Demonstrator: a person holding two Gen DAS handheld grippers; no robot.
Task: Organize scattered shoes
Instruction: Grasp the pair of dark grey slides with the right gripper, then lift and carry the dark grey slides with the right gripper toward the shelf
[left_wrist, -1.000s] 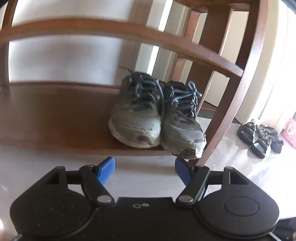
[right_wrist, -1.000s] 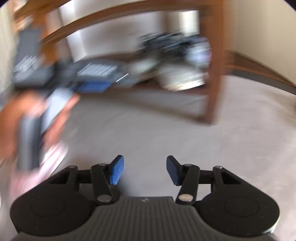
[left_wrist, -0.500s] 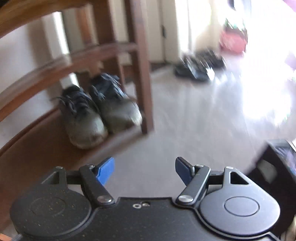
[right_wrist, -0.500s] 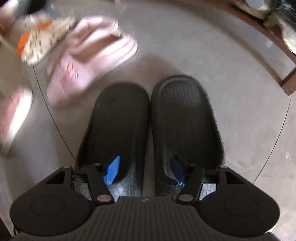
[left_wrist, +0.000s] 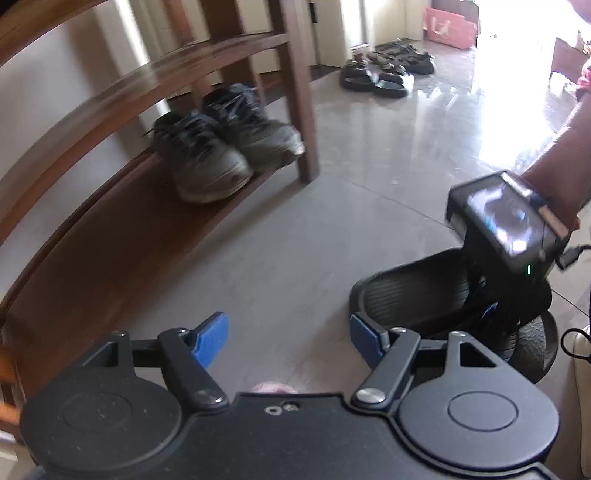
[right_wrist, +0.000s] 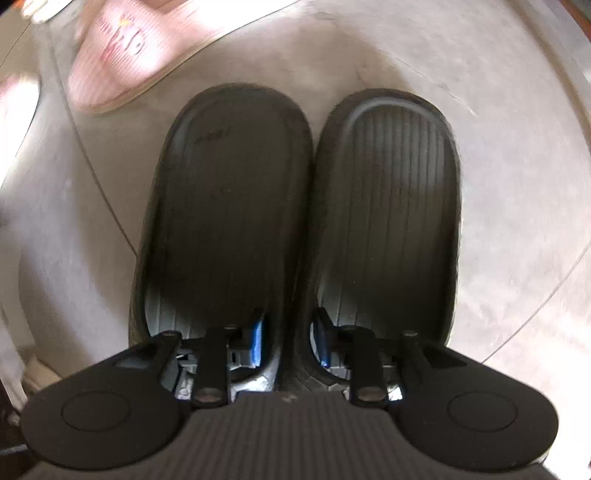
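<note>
On the rack's bottom shelf (left_wrist: 110, 236) one pair of sneakers (left_wrist: 221, 147) stands stored; left tool (left_wrist: 288, 339) apart, empty; right tool (right_wrist: 288, 341) closing on the black slippers' (right_wrist: 295, 206) adjoining walls, grip not confirmable; pink slippers (right_wrist: 136, 48) and distant sandals (left_wrist: 384, 72) remain on the floor.

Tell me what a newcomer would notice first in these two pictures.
Filling the right wrist view, a pair of black slides lies side by side on the grey floor, the right gripper closing on their adjoining inner walls. In the left wrist view, worn grey sneakers sit on the bottom shelf of a wooden shoe rack, beyond the open, empty left gripper.
</note>
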